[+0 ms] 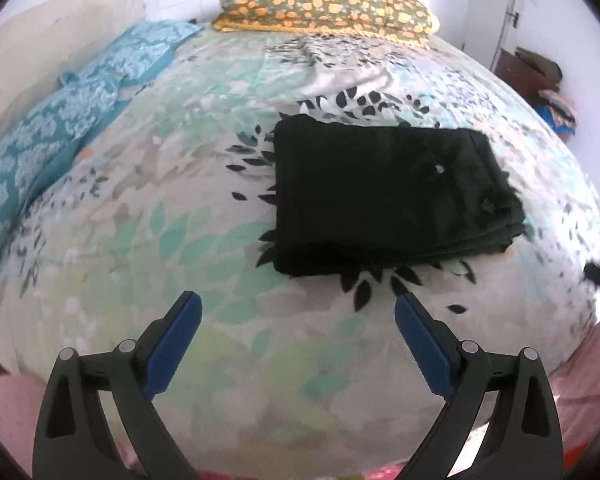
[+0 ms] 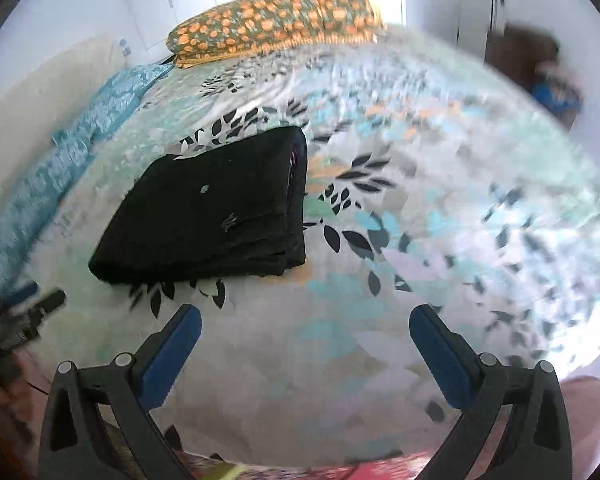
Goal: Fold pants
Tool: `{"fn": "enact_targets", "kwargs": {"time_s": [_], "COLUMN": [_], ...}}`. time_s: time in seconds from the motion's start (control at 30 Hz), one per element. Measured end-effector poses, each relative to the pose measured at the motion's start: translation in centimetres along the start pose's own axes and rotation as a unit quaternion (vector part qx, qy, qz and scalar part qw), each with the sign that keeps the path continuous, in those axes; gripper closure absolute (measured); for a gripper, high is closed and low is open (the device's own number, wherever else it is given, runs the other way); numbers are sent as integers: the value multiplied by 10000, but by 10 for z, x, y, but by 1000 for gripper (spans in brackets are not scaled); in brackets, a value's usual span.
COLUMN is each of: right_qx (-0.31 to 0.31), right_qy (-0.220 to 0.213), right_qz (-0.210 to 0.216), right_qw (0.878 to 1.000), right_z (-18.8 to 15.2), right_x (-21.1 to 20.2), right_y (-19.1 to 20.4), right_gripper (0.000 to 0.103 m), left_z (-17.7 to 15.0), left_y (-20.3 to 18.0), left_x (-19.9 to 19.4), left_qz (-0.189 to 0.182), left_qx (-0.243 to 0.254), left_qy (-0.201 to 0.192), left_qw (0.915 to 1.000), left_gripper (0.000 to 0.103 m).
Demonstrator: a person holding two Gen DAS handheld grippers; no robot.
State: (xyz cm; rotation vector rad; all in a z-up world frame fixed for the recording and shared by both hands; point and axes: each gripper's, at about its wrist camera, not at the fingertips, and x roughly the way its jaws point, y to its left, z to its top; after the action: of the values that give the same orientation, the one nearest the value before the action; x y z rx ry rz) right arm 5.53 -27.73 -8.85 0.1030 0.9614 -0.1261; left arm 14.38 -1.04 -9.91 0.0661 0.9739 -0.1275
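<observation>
Black pants (image 1: pixel 384 196) lie folded into a flat rectangular stack on the leaf-patterned bedspread (image 1: pixel 180 240). In the left wrist view the stack sits ahead and a little right of my left gripper (image 1: pixel 298 312), which is open with nothing between its blue pads. In the right wrist view the same pants (image 2: pixel 212 216) lie ahead and to the left of my right gripper (image 2: pixel 306 322), also open and empty above the bedspread (image 2: pixel 380 280). The left gripper's tip (image 2: pixel 40 304) shows blurred at the left edge of the right wrist view.
An orange-flowered pillow (image 1: pixel 328 6) lies at the head of the bed. A turquoise patterned cloth (image 1: pixel 60 128) runs along the left side beside a cream pillow (image 1: pixel 40 52). A brown piece of furniture (image 1: pixel 528 68) with clothes stands to the right of the bed.
</observation>
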Motion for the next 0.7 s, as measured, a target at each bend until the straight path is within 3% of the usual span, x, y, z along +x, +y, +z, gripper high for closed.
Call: {"fn": "enact_targets", "kwargs": {"time_s": [0.13,0.5,0.7], "right_qx": [-400,-741,-884], "right_qy": [-103,-226,-438], "right_qz": [-10,-43,-180], "right_qw": [9991,9970,9950], "right_z": [3,-4,-4], "right_x": [-10,-18,-31], "right_y": [25,61,72], "right_gripper": [0,0,0], "left_z": [0,-3,-4], "left_y": [-4,3,2], "left_x": [-9,-17,-16], "left_qz": [72,326,30], "left_qx": [21,-115,-84], "left_qy": [-58,-21,131], "left_qw": [10000,9994,9999], "left_gripper": [4,1,0]}}
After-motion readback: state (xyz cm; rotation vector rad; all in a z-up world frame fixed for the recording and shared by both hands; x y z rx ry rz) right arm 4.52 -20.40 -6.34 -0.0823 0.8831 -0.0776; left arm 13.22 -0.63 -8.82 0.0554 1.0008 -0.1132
